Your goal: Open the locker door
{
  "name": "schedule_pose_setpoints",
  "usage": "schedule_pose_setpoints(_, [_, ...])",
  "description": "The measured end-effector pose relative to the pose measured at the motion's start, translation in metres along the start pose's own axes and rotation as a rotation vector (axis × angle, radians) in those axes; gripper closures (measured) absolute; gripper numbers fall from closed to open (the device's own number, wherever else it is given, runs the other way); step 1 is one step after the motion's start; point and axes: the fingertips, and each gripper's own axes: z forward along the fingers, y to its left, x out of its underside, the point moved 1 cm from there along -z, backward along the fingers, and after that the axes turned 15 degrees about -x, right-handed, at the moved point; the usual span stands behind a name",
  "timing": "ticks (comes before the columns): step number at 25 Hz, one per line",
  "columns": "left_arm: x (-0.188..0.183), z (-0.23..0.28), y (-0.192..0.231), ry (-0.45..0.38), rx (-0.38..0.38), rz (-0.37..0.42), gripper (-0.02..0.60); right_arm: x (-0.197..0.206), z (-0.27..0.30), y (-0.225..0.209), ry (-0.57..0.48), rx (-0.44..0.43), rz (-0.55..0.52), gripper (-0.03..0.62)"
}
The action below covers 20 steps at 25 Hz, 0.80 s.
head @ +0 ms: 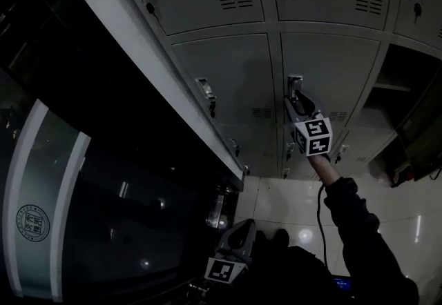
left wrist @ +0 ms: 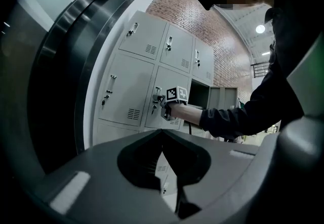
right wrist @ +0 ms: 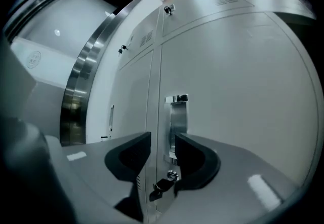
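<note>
Jaws parted, the right gripper (head: 297, 105) sits at the handle (right wrist: 177, 116) of the shut locker door (head: 335, 69) at 2 o'clock, seemingly to pull it; the left gripper (head: 238, 236) hangs clenched, empty, at 6 o'clock.

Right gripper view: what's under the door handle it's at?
A lock cylinder with a dark key in it, just under the handle. The right gripper has its jaws apart; the right one covers the handle's lower end and part of the lock.
</note>
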Motion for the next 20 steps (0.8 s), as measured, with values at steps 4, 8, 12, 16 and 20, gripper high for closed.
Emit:
schedule_pose_setpoints(4, [-0.002,0.008,0.006,-0.005,-0.003,0.005,0.565,0.003,0.018,0.002,0.004,-0.002,-0.001,0.477])
schedule_pose_setpoints(8, [0.000,0.009,0.006,0.006,0.005,-0.002,0.565,0.003,0.005,0.008,-0.013,-0.059,0.002,0.520])
schedule_pose_setpoints(12, [0.011,0.005,-0.002,0.033,0.066,-0.005,0.565,0.001,-0.041,0.042,-0.040,-0.173,-0.025,0.533])
schedule_pose_setpoints(16, [0.019,-0.011,-0.015,0.043,0.134,-0.018,0.565,-0.001,-0.126,0.070,-0.104,-0.225,0.012,0.517])
schedule_pose_setpoints(20, [0.029,-0.049,-0.022,0.045,0.186,-0.028,0.565,0.003,-0.209,0.071,-0.112,-0.113,0.068,0.536])
